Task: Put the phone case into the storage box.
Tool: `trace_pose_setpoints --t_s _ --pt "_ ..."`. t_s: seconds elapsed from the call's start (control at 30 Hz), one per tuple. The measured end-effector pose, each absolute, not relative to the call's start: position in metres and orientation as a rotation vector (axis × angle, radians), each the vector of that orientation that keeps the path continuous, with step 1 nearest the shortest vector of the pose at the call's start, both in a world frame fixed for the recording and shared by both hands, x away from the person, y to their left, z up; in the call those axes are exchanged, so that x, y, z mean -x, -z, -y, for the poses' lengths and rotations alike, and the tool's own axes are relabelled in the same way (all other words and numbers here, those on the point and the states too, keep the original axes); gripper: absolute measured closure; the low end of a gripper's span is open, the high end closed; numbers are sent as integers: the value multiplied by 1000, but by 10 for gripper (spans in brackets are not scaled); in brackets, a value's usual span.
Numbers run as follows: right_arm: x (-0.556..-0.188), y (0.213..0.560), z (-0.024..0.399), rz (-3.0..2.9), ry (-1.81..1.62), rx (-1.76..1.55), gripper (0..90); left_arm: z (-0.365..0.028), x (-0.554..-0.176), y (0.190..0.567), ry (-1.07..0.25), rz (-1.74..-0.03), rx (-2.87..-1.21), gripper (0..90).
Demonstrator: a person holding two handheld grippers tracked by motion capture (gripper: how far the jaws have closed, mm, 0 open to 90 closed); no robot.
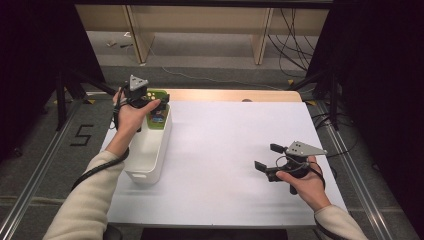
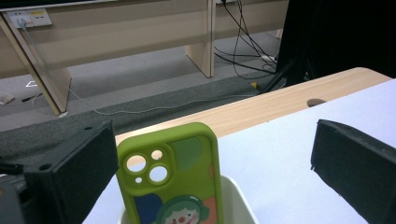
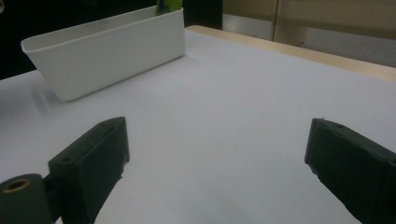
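A green phone case (image 2: 170, 179) with a cartoon clown face stands upright in the far end of a white plastic bin (image 1: 150, 150). From above, the case (image 1: 158, 109) leans at the bin's far wall. My left gripper (image 2: 215, 172) is open around it: the left jaw sits right beside the case's edge, the right jaw far off. In the high view the left gripper (image 1: 145, 97) hovers over the bin's far end. My right gripper (image 1: 266, 156) is open and holds nothing, low over the white table at the right. From there the bin (image 3: 107, 51) lies ahead to the left.
The white table top (image 1: 225, 150) is bare between the bin and the right gripper. A wooden strip (image 1: 230, 95) with a small hole runs along the far edge. Beyond it are floor, cables (image 2: 243, 51) and desk legs.
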State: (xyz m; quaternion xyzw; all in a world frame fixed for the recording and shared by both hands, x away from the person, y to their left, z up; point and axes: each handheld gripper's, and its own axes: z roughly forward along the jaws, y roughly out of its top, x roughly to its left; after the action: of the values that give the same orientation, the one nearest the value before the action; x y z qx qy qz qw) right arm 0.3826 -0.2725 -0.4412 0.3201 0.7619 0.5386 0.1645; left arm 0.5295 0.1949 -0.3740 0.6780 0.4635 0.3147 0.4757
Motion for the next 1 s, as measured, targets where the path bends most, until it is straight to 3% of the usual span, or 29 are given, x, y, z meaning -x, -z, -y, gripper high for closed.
trace_pose_setpoints --t_s 1.0 --pt "-382 441 272 -2172 -1537 -913 75 -185 -484 374 -698 -1036 -1692 37"
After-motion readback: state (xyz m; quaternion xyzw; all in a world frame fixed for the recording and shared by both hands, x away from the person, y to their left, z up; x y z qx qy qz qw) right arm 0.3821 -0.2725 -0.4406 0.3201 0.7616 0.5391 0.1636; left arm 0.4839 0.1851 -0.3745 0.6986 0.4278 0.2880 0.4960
